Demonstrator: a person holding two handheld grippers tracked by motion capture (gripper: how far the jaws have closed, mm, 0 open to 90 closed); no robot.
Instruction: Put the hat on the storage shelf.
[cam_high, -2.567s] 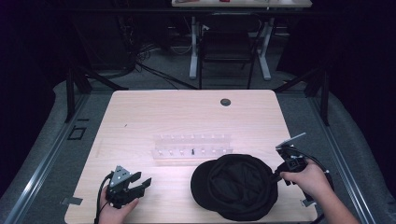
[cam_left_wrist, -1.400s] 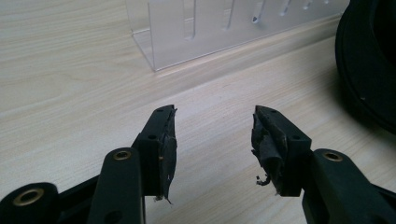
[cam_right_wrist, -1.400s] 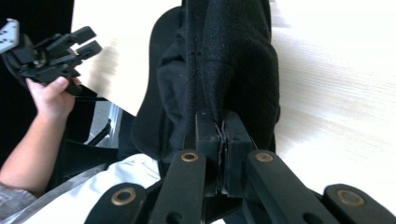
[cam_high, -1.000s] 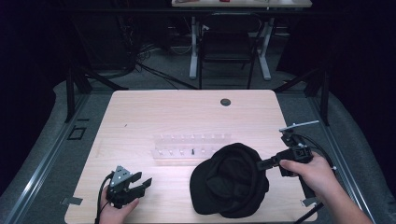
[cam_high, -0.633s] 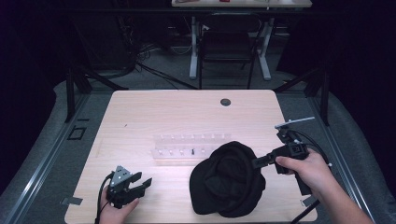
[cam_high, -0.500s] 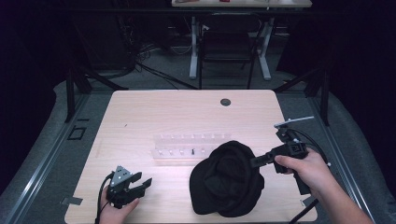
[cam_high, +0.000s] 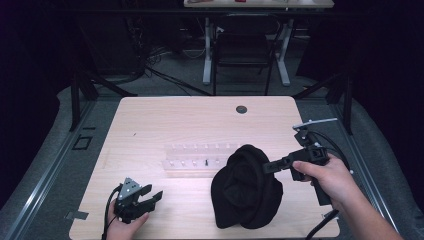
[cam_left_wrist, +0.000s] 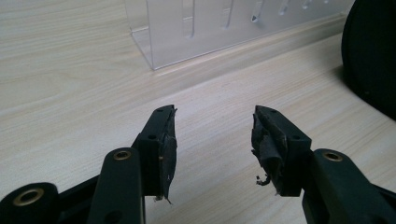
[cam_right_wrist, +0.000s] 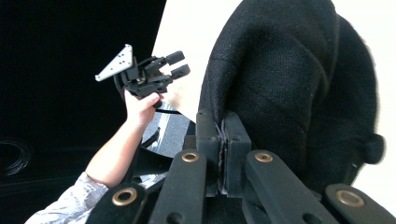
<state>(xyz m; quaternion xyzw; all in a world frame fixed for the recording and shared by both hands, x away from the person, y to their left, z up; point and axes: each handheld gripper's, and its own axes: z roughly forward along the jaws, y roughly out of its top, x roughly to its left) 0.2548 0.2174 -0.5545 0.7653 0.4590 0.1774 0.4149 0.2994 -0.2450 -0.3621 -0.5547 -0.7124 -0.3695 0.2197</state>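
Black hat (cam_high: 246, 187): your right tool (cam_high: 270, 166), pinching its rim, has folded it up from flat, apparently towards the clear rack (cam_high: 200, 159); left tool (cam_high: 150, 199) rests spread on the counter (cam_high: 150, 125).

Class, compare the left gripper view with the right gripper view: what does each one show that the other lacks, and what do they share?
The left gripper view alone shows the clear plastic rack standing on the wooden table, beyond the open left gripper. The right gripper view alone shows the right gripper shut on a fold of cloth, and a patterned sleeve. Both share the black knitted hat.
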